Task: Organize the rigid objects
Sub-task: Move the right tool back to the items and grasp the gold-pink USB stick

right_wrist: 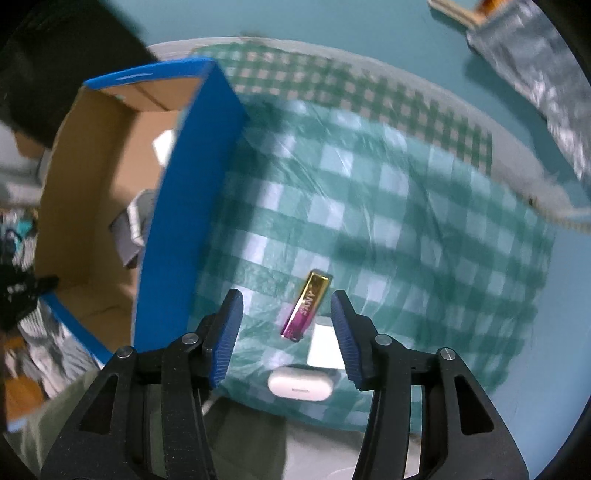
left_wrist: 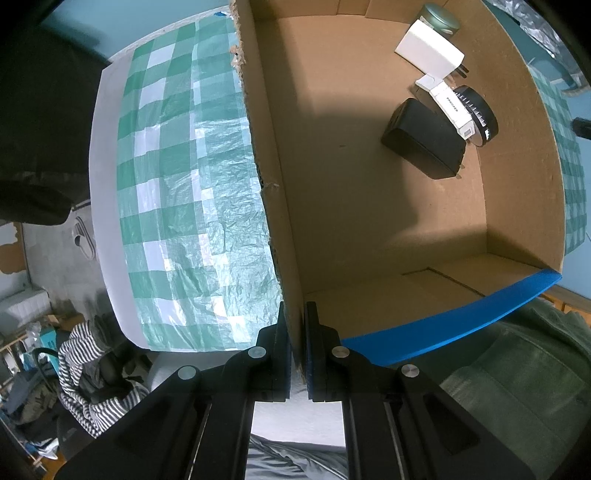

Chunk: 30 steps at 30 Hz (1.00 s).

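Note:
My left gripper (left_wrist: 297,314) is shut on the near wall of an open cardboard box (left_wrist: 273,166) with a blue outside. Inside it lie a black adapter (left_wrist: 424,142), a white charger (left_wrist: 430,50), a white labelled stick (left_wrist: 452,107), a black round dial (left_wrist: 480,110) and a grey-green tin (left_wrist: 441,16). My right gripper (right_wrist: 286,308) is open above the checked cloth, with a pink-and-gold lighter (right_wrist: 306,306) lying between its fingers and a white earbud case (right_wrist: 301,382) just below. The box (right_wrist: 184,206) is to its left.
A green-and-white checked plastic cloth (left_wrist: 177,206) covers the table (right_wrist: 424,221). A silver foil bag (right_wrist: 535,74) lies at the far right. Clothes and clutter (left_wrist: 88,362) sit on the floor to the left. Someone's green trousers (left_wrist: 517,387) are close by.

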### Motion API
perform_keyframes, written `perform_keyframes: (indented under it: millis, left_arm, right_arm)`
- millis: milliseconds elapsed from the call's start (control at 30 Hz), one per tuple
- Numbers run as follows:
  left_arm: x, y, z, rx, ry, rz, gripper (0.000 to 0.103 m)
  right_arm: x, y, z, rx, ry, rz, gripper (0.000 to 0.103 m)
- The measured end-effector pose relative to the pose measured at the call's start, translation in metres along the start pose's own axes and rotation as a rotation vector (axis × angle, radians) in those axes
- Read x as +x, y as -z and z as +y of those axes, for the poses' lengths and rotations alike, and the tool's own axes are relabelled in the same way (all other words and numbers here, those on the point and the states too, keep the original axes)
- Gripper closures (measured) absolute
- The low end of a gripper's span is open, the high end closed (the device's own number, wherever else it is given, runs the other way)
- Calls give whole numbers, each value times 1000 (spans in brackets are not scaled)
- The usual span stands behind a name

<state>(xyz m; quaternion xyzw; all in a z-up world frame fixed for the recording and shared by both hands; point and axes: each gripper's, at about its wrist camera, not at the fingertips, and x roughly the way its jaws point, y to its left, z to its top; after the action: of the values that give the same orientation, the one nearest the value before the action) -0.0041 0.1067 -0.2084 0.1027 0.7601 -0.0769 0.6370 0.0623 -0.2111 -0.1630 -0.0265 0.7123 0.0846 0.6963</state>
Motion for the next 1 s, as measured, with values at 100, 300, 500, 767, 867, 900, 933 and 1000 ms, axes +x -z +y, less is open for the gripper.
perform_keyframes:
  millis: [100,300,500,767,867,900,933,1000]
  left_arm:
    - [0,0,0,2,-2,0,96]
    - [0,1,1,1,-2,1,96]
    - [0,1,1,1,-2,1,96]
    - [0,1,1,2,-3,0,96]
    - [0,1,1,1,-2,1,96]
    - [0,1,1,1,-1,1,96]
    - [0,0,1,2,0,2,96]
    - [1,0,2,3,0,4,96]
  right_arm:
    - [21,-1,-14,64,-21,22,54]
    - [56,3,-28,119,-1,73,54]
    - [75,7,-36,169,-24,92,54]
    - [92,14,-40,186,-14,121,54]
    - [97,11,-34,175,-10,130,58]
    - [99,12,-33,168,-9,133,63]
    - [102,11,-31,165,-9,139,64]
    - [107,12,-28,160,-4,152,64]
